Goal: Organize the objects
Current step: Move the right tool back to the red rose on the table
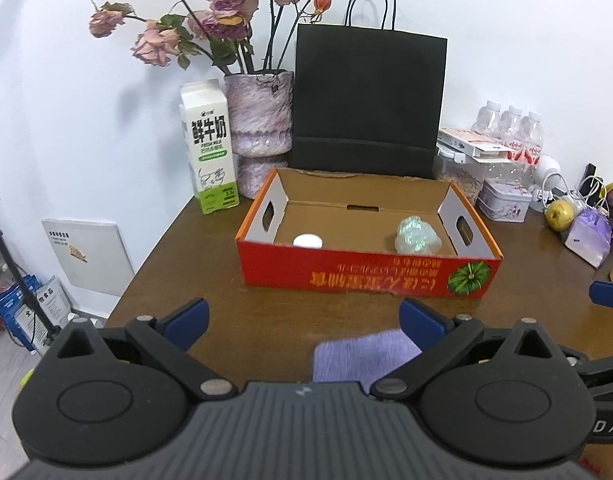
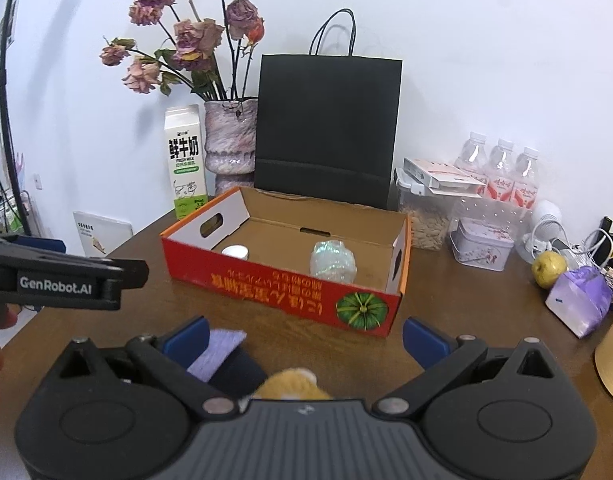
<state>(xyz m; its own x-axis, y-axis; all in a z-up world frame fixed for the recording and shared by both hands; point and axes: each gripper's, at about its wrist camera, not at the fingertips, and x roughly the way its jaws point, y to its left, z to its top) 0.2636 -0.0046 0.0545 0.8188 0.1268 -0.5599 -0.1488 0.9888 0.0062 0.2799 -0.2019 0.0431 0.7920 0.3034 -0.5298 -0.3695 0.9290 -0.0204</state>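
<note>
Left wrist view: left gripper (image 1: 304,320) spread wide, empty; purple cloth (image 1: 362,356) lower centre, beside right fingertip; red box (image 1: 366,268) mid-frame.

Right wrist view: right gripper (image 2: 304,338) spread, empty; cloth (image 2: 220,350) lower left. Best: centre cloth between fingers, pinch edge, lift over box wall.

Box (image 1: 366,268) mid-table; jar (image 1: 307,241) in its L end, wrapped ball (image 1: 417,235) R. Bag (image 1: 368,100) behind; carton (image 1: 208,152), vase (image 1: 260,120) back-L.
</note>
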